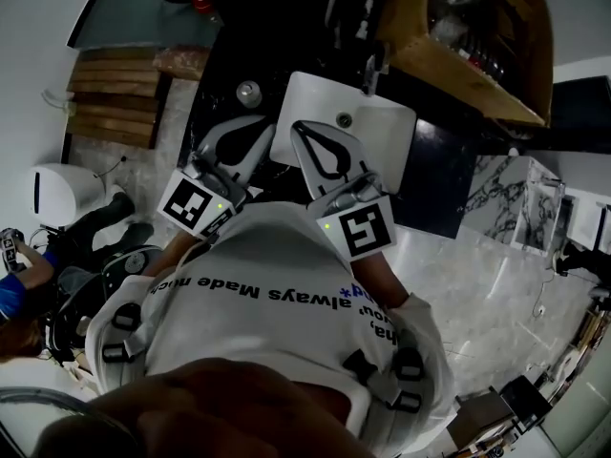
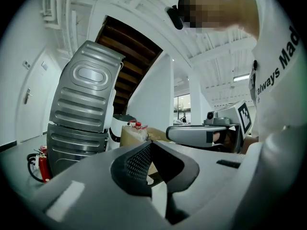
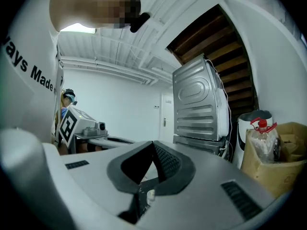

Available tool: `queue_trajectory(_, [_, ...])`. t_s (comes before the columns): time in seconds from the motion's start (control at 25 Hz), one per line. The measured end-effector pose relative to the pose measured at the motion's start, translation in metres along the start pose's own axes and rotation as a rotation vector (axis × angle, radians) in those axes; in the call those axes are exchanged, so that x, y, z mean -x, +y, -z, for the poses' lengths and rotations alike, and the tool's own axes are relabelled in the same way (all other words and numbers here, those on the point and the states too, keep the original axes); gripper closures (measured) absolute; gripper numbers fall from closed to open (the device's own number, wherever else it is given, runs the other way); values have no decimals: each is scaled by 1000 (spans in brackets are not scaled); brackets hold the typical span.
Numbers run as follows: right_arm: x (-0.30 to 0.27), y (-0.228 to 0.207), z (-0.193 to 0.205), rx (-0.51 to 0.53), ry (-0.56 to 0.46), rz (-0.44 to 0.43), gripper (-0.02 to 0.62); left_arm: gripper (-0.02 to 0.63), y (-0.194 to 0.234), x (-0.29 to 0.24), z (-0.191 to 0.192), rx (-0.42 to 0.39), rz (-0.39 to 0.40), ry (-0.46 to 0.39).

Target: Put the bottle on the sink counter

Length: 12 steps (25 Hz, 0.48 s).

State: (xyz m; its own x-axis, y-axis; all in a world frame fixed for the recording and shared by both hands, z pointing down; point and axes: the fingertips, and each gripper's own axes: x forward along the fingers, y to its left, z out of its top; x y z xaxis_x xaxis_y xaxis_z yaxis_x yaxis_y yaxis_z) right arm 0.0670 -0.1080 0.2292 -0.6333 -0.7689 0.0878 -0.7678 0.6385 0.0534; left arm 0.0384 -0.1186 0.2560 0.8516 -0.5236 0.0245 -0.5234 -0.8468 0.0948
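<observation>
Black sink counter [image 1: 221, 60] fills the upper middle of the head view, with a white basin [image 1: 387, 127] set into it. On the dark surface just left of the basin stands a small round grey thing, which looks to be the bottle [image 1: 248, 93] seen from straight above, so only its top shows.

Both tools are held below it in that frame, in front of the person's white printed shirt [image 1: 277, 322]. The left gripper [image 1: 263, 127] has its tips close under the bottle but clear of it. The right gripper [image 1: 304, 130] reaches over the basin's left edge, a little further from the bottle.

In the left gripper view the left gripper [image 2: 151, 143] has its dark pads pressed together with nothing between them. In the right gripper view the right gripper [image 3: 153, 143] is likewise pressed together and empty. Neither of these views shows the counter or the bottle.

Beyond the jaws both views show a stack of grey ribbed machines [image 2: 81, 109] [image 3: 199, 104] under a wooden staircase [image 3: 225, 56]. Beside it is a cardboard box [image 3: 271, 159] [image 2: 130, 135] holding a red-capped container [image 3: 262, 128]. That box [image 1: 458, 51] sits at the upper right of the head view.
</observation>
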Motion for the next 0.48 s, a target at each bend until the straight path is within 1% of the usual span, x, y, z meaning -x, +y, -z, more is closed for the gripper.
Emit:
queue_trajectory(0.12, [4,3,-3,11,-1,-7,591,601,-3,-2,-5,3,5,-1])
queue_trajectory(0.24, [6,3,-4,17,-1,-1,591,601,-3,-2,-4,-12,13,3])
queue_trajectory(0.36, [8,3,-4,31,-2,5,591,601,-6,-4,-6,12,5,10])
queue_trajectory(0.48, [9,3,-4,27,-5,7,591,602,-8,-4,-8,15,5,5])
